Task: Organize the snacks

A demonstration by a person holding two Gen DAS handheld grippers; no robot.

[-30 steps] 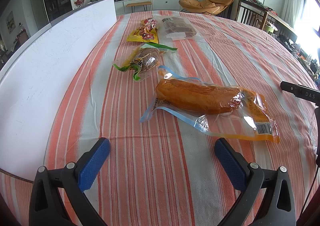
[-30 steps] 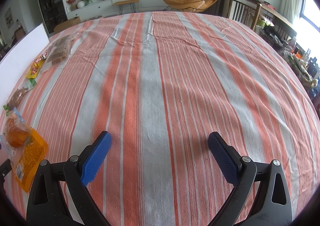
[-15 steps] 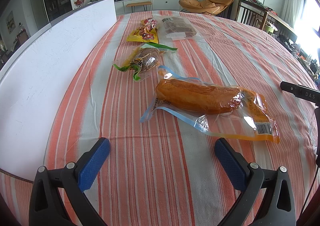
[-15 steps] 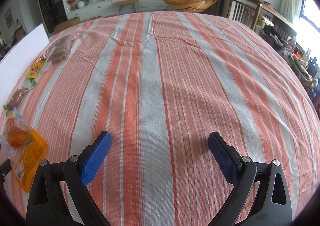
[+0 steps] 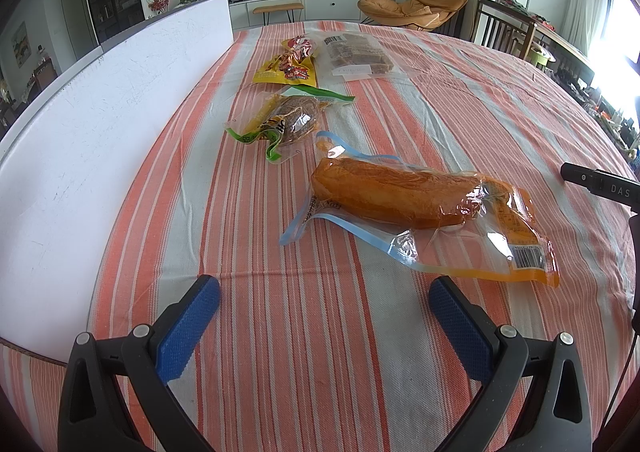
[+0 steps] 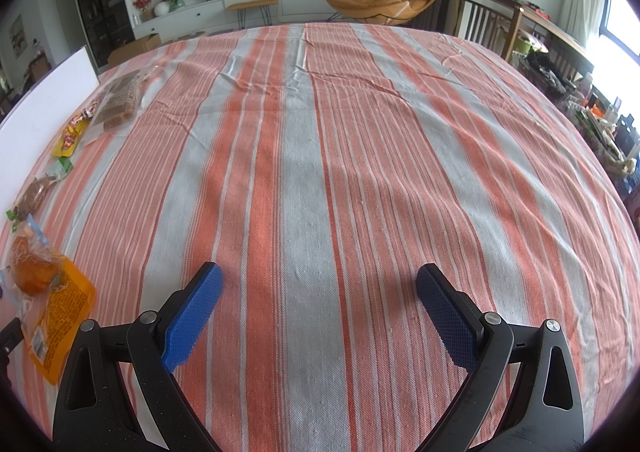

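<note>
Striped tablecloth [image 5: 320,332]: bread packet [image 5: 404,200] beyond left hand-held gripper [image 5: 324,304].

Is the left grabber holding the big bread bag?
No, the left gripper is open and empty above the striped tablecloth, while the bread bag lies untouched just ahead of it.
</note>
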